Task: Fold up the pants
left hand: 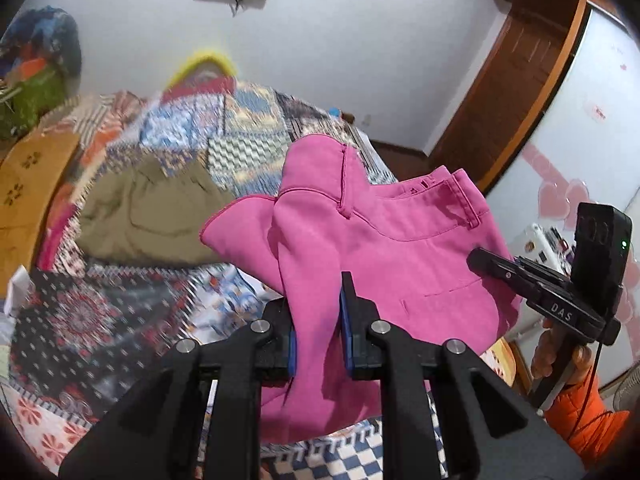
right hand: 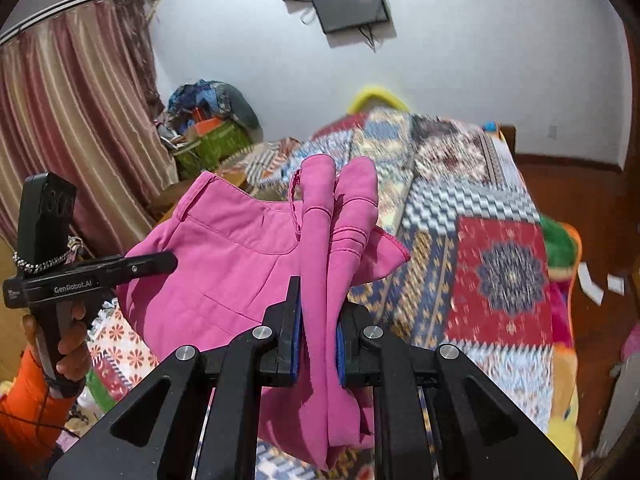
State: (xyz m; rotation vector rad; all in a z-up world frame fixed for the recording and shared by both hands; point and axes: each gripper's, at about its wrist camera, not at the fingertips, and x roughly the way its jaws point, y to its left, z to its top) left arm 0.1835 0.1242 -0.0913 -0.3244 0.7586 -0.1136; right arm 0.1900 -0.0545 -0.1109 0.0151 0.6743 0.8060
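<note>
Both grippers clamp bright pink fabric pants (left hand: 360, 220) aloft.
Left gripper (left hand: 318, 332) and right gripper (right hand: 318, 340) pinch bunched cloth, seemingly unevenly; a slipped layer would skew the fold.

Khaki garment (left hand: 144, 216) on patchwork quilt (right hand: 480, 240); wall screen (right hand: 350, 4).

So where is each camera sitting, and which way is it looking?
Left wrist view: sits on the left hand-held gripper, looking along its fingers at the bright pink cloth pants; the person's right hand shows.
Right wrist view: sits on the right hand-held gripper, looking over the patchwork bedspread; the left hand shows.
Both see the pants, bedspread and each other's gripper.
</note>
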